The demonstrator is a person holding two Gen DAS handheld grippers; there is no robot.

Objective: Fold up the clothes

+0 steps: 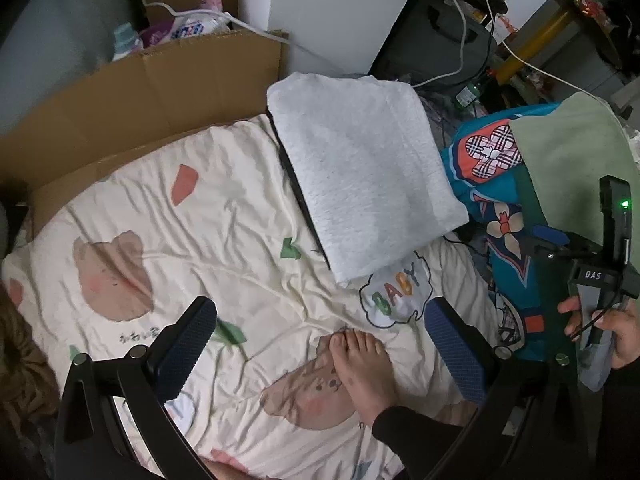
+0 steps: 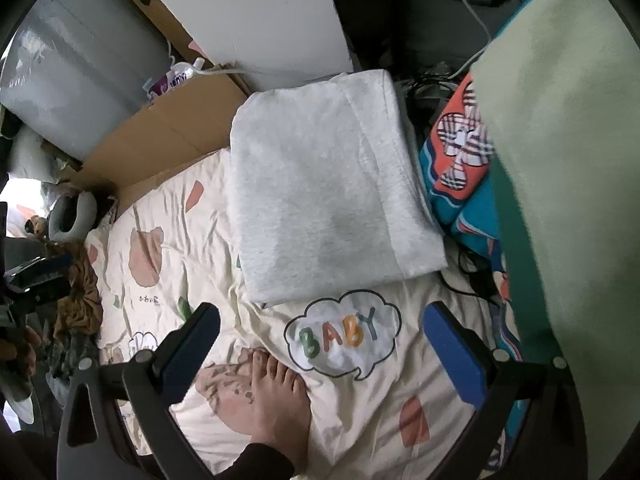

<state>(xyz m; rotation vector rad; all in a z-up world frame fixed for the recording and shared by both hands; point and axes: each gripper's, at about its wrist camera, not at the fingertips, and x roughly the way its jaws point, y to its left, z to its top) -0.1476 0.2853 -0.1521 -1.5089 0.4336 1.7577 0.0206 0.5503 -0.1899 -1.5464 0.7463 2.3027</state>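
A folded light grey garment [image 1: 368,176] [image 2: 320,192] lies flat at the far side of a cream sheet [image 1: 224,216] [image 2: 208,240] printed with bears and the word BABY. My left gripper [image 1: 320,340] hangs above the sheet, open, nothing between its blue pads [image 1: 188,348]. My right gripper [image 2: 320,344] is also open and empty, above the BABY print, with the garment's near edge just beyond its fingertips. A person's bare foot [image 1: 360,368] [image 2: 276,392] rests on the sheet below both grippers.
A pale green cloth [image 1: 576,152] [image 2: 560,140] hangs at the right over a blue patterned fabric [image 1: 492,168] [image 2: 452,168]. A cardboard box [image 1: 120,112] [image 2: 168,136] borders the sheet at the left rear. Cables and clutter lie behind. A hand [image 1: 624,332] shows at the right.
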